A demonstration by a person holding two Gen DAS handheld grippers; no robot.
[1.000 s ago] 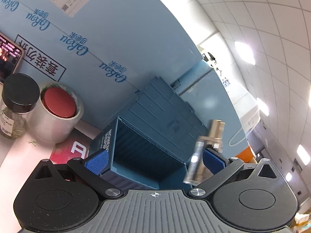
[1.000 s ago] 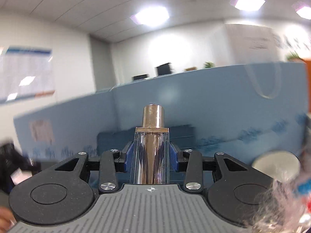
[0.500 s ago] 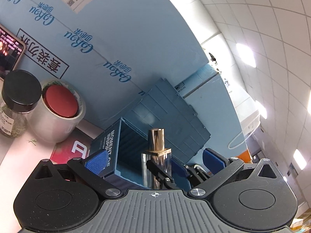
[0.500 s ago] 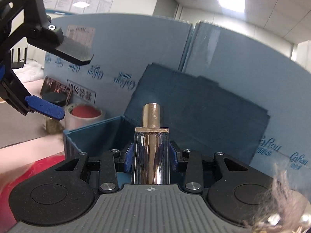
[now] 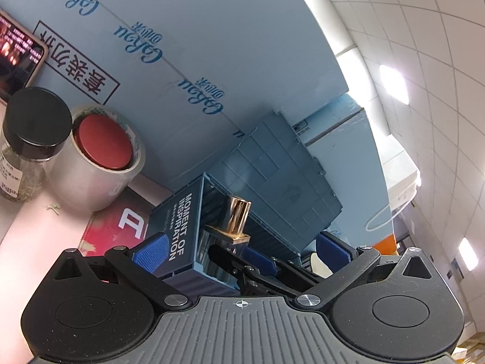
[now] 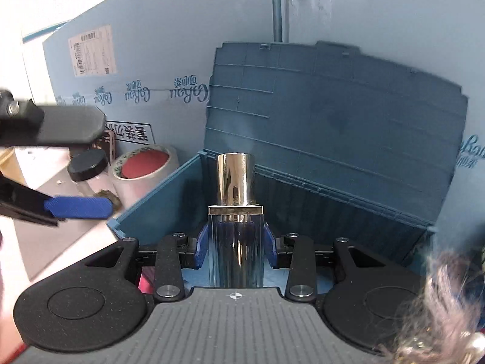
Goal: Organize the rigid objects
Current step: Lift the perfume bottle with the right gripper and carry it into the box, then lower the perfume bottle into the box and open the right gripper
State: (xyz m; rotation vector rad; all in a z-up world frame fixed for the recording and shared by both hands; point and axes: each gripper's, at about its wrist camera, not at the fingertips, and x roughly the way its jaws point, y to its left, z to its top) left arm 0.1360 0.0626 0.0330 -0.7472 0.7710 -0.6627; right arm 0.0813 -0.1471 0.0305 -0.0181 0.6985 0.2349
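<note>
My right gripper [image 6: 235,244] is shut on a clear glass perfume bottle [image 6: 235,242] with a shiny metal cap [image 6: 235,182], held upright over the open dark blue storage box [image 6: 169,200]. The box lid [image 6: 333,115] stands open against the blue wall. In the left wrist view the bottle [image 5: 233,221] and the right gripper's fingers [image 5: 260,264] sit above the box [image 5: 178,230]. My left gripper [image 5: 241,248] is open and empty, just left of the box; one of its fingers [image 6: 77,207] shows in the right wrist view.
A tape roll with a red core [image 5: 100,157] and a black-lidded glass spice jar [image 5: 27,139] stand left of the box. A phone [image 5: 15,57] leans on the blue foam wall [image 5: 212,45]. A fluffy item [image 6: 439,303] lies at the right.
My right gripper has carried the bottle from the right, in over the open box, and tilted down toward its inside. My left gripper stays open and has barely moved.
</note>
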